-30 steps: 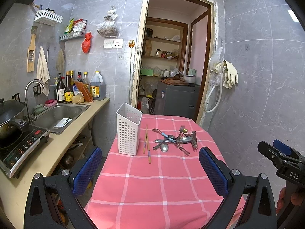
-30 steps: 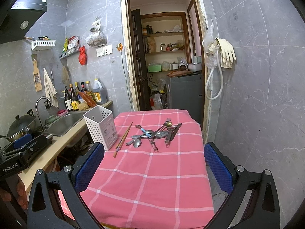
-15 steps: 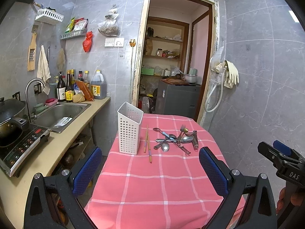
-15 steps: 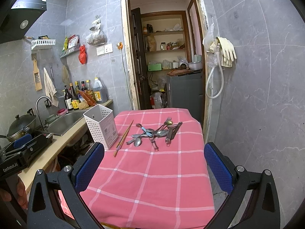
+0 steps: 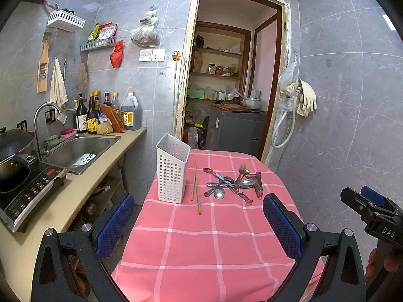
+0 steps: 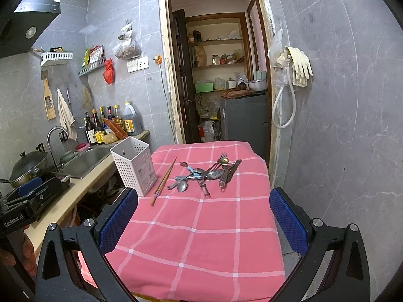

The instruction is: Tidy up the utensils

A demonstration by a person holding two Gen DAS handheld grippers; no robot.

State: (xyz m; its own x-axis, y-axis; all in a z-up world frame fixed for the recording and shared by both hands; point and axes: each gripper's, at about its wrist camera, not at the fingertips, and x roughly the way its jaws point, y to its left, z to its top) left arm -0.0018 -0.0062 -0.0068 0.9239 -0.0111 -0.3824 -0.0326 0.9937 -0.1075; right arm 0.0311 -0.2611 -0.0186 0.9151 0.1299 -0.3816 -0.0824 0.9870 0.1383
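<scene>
Left wrist view: your left gripper [image 5: 196, 224] hangs over the near edge of the worktop [image 5: 191, 251], its jaws wide and holding nothing. Compared with a second ago the scene sits a little higher and closer in this view, so you have eased forward only slightly; nothing on the cloth has moved. The white perforated utensil holder [image 5: 172, 168] stands upright at the far left of the pink checked cloth. A pair of chopsticks [image 5: 195, 188] lies just beside it on the right, and further right lies a tangled heap of spoons, a fork and other metal utensils [image 5: 233, 183]. Your right gripper [image 5: 372, 214] shows at the right edge, off the worktop. Right wrist view: your right gripper [image 6: 204, 221] also hangs at the near edge, jaws wide and empty, barely shifted from a second ago. Utensil holder [image 6: 133, 166], chopsticks [image 6: 163, 181] and utensil heap [image 6: 206, 172] appear in the same order, all well ahead of the jaws. Assessment: sorting has not begun, the holder looks empty, and both tools are only closing in. The chopsticks, lying apart from the heap, look like the easier first pick.
</scene>
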